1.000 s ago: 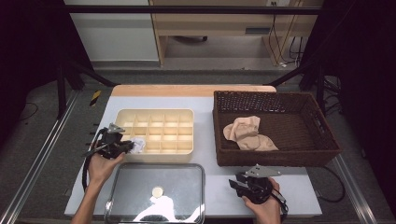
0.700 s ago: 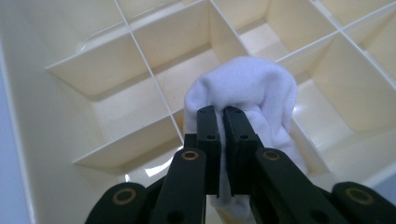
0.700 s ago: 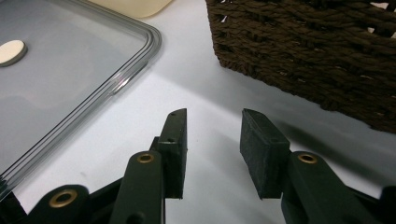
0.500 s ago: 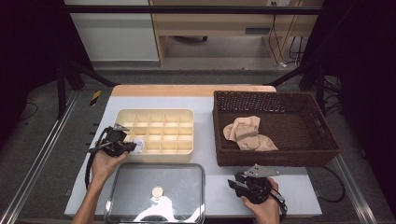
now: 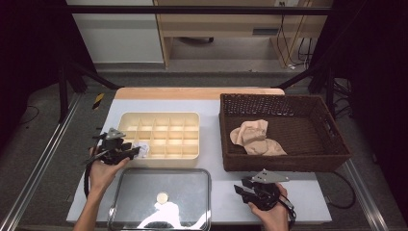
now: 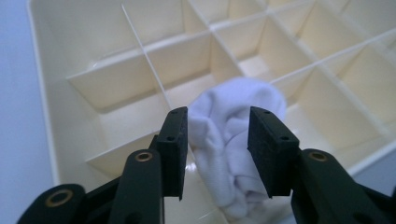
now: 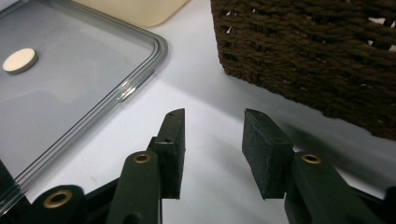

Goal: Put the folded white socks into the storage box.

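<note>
Release step: left gripper (image 6: 217, 154) jaws just opened, apart around white sock (image 6: 233, 140) in divided box's (image 5: 159, 118) near-left compartment. Right gripper (image 7: 212, 154) spread, empty. Next: withdraw clear

The bottom of the white sock (image 6: 236, 154) is hidden behind the black jaws of the left gripper (image 6: 217, 149), so whether it touches the box floor is hard to tell; the cream box (image 6: 56, 140) runs off the picture's edges; the clear lid (image 5: 192, 202) is cut off at the bottom edge; the small round thing (image 5: 163, 197) on it is too small to name.
</note>
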